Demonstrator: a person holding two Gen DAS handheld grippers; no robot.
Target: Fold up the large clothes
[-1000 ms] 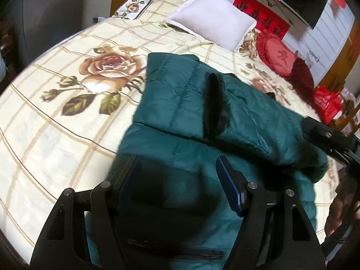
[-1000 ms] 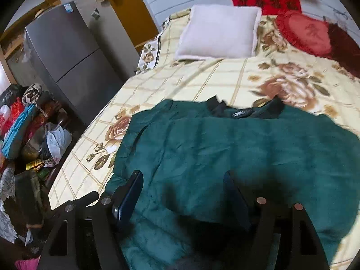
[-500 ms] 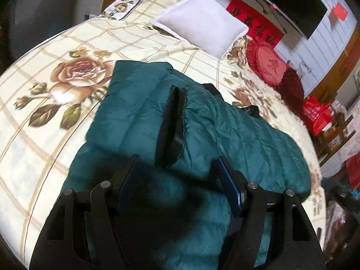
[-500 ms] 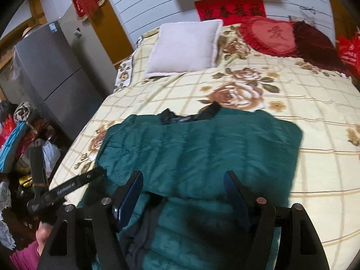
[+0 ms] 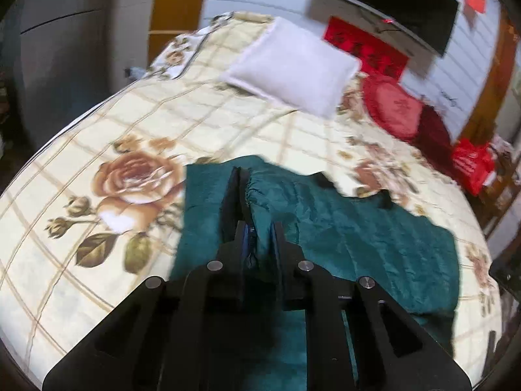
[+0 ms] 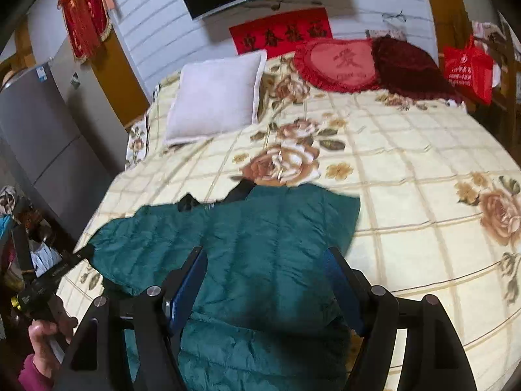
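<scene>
A dark green quilted jacket [image 5: 358, 238] lies folded on the floral bedspread [image 5: 136, 123]; it also shows in the right wrist view [image 6: 260, 244]. My left gripper [image 5: 259, 238] is shut on a raised fold of the jacket next to its black-lined sleeve cuff [image 5: 232, 192]. My right gripper [image 6: 265, 280] is open and empty, hovering above the jacket's near part. The left gripper [image 6: 78, 254] also shows at the jacket's left edge in the right wrist view, held by a hand [image 6: 45, 339].
A white pillow [image 6: 216, 94], a red heart cushion [image 6: 338, 63] and a dark red cushion [image 6: 407, 68] lie at the bed's head. A red bag [image 6: 469, 68] hangs at the right. A grey fridge [image 6: 35, 130] and clutter stand left of the bed.
My left gripper has closed on a fold of the jacket by the sleeve cuff. My right gripper has drawn back and risen, staying open.
</scene>
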